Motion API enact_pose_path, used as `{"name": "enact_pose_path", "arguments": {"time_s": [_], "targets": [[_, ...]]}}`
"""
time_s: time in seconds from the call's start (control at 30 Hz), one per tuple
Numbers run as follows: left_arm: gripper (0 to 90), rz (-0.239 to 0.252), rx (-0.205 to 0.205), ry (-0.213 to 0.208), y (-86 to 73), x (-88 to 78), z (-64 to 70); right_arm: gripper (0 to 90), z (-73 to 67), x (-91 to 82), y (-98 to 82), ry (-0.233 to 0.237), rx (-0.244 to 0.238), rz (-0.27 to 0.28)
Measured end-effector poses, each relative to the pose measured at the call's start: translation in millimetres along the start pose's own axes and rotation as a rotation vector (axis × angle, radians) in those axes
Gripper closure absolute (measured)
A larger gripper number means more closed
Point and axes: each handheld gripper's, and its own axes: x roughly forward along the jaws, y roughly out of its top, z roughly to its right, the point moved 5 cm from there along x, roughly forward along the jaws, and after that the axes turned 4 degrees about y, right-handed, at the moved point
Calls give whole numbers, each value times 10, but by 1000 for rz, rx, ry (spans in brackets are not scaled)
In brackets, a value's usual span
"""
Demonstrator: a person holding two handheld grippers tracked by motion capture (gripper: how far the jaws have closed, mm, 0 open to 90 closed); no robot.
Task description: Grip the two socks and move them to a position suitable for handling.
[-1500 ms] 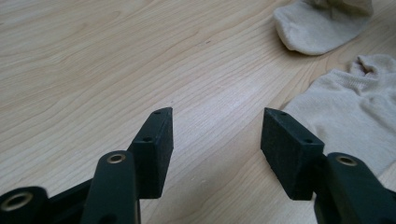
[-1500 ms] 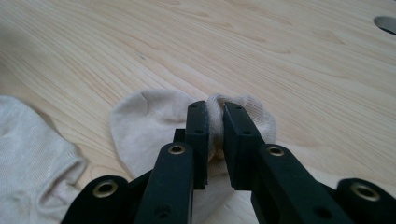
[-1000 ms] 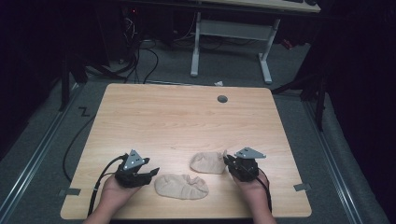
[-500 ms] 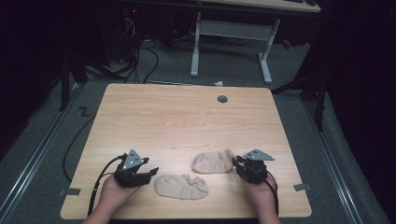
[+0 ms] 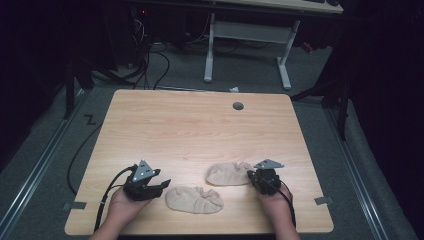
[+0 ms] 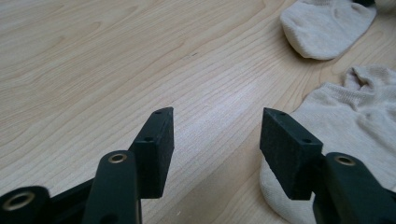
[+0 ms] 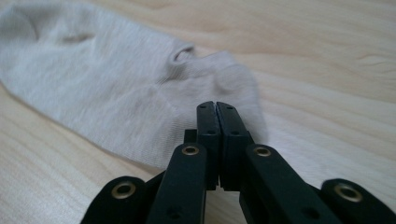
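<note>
Where grippers rest, two socks (image 5: 194, 199) (image 5: 228, 173)

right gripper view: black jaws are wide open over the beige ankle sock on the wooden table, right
Not quite. In the right gripper view the right gripper has its black jaws pressed shut, with no gap between them. They do sit over the edge of the beige ankle sock, which lies on the light wooden table. Whether any fabric is pinched cannot be told.

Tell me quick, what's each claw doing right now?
Left gripper: open, holding nothing, beside the near sock.
Right gripper: shut, seemingly empty, at the far sock.
</note>
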Motion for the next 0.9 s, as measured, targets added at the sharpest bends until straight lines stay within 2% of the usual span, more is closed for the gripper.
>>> {"name": "enact_pose_path", "arguments": {"time_s": [0.23, 0.4, 0.43, 0.57, 0.73, 0.77, 0.83, 0.9], "targets": [[447, -3, 3, 7, -6, 7, -2, 893, -261, 108, 90, 44, -68, -1], [443, -14, 6, 15, -17, 34, 4, 893, -524, 246, 226, 89, -126, -1], [443, -17, 4, 19, -20, 44, 1, 893, -524, 246, 226, 89, -126, -1], [457, -23, -15, 30, -27, 91, -21, 892, -681, 322, 297, 112, -162, 5], [459, -22, -67, 18, -13, 147, -37, 882, -705, 332, 317, 115, -169, 7], [457, -21, -70, 20, -4, 151, -34, 878, -703, 320, 326, 120, -174, 18], [456, -8, -68, 33, 25, 165, -19, 862, -684, 272, 351, 125, -153, 44], [455, 1, -67, 29, 51, 177, -3, 834, -640, 219, 386, 115, -133, 75]]}}
